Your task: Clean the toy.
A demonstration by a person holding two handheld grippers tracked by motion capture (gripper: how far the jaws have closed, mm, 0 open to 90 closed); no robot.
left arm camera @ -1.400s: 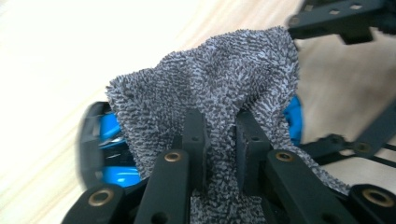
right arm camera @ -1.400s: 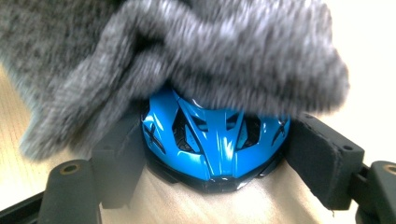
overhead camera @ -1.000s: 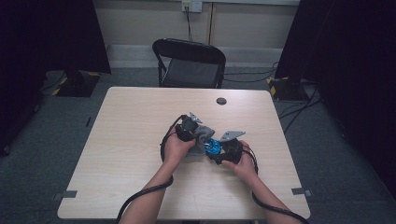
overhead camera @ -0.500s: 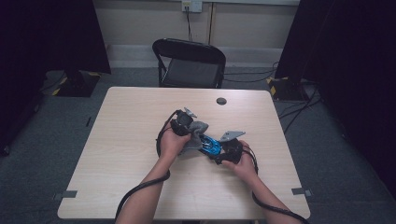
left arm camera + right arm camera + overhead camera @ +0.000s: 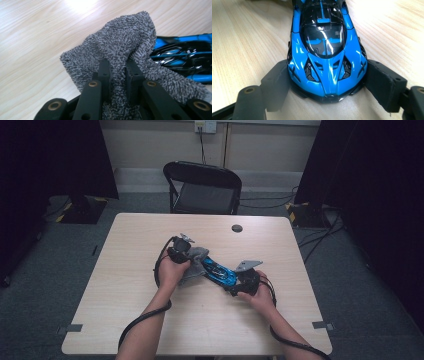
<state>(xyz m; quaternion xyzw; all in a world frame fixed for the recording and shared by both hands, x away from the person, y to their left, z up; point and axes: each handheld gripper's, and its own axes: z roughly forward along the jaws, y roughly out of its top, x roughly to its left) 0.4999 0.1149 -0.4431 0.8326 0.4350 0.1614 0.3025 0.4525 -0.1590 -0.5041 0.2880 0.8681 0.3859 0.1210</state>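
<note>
A shiny blue and black toy car (image 5: 324, 45) rests on the wooden table (image 5: 125, 270) with its nose between my right gripper's (image 5: 329, 83) two pads, which press on its sides. In the high view the car (image 5: 219, 271) lies diagonally at the table's middle, and the right gripper (image 5: 239, 281) holds its near right end. My left gripper (image 5: 116, 67) is shut on a fold of grey terry cloth (image 5: 120, 42), which drapes against the car (image 5: 182, 53). From above, the left gripper (image 5: 186, 254) and the cloth (image 5: 196, 261) sit at the car's far left end.
A small black round cap (image 5: 237, 228) lies near the table's far edge. A black folding chair (image 5: 202, 185) stands behind the table. Cables trail from both grippers over the near edge. Dark curtains flank the room.
My left gripper has drawn the cloth leftward and slightly away along the car, uncovering more of its blue body. The right gripper has kept its hold and barely moved.
</note>
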